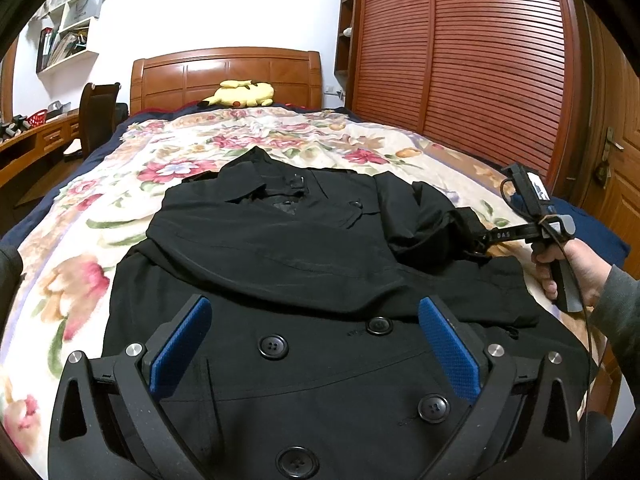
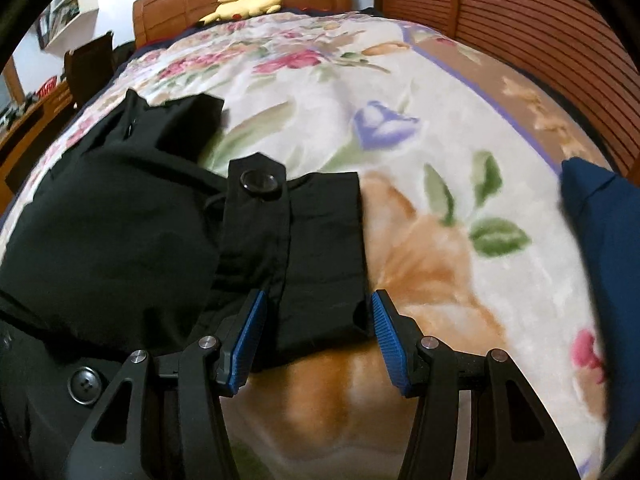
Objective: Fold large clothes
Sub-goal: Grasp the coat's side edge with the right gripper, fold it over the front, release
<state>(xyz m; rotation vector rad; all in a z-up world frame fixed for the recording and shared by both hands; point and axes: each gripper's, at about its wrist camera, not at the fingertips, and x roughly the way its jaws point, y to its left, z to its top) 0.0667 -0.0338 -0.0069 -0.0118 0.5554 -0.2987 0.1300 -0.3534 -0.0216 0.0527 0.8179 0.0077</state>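
Note:
A black double-breasted coat [image 1: 280,248] lies face up on the bed, collar toward the headboard. Its right sleeve [image 1: 424,220] is bunched up beside the body. My left gripper [image 1: 316,312] hovers open over the buttoned front with nothing between its blue pads [image 1: 182,344]. In a hand [image 1: 560,264] at the coat's right edge, my right gripper [image 1: 486,240] points at the sleeve end. The right wrist view shows that gripper [image 2: 320,308] open, tilted down, with the cuff [image 2: 320,240] and its buttoned strap [image 2: 258,182] lying flat between the pads; a sliver of space shows on each side.
A floral blanket [image 1: 120,208] covers the bed. A yellow plush toy [image 1: 240,94] lies by the wooden headboard. A slatted wardrobe [image 1: 480,60] runs along the right side, a chair [image 1: 98,112] and desk along the left. Dark blue fabric [image 2: 600,220] lies right of the cuff.

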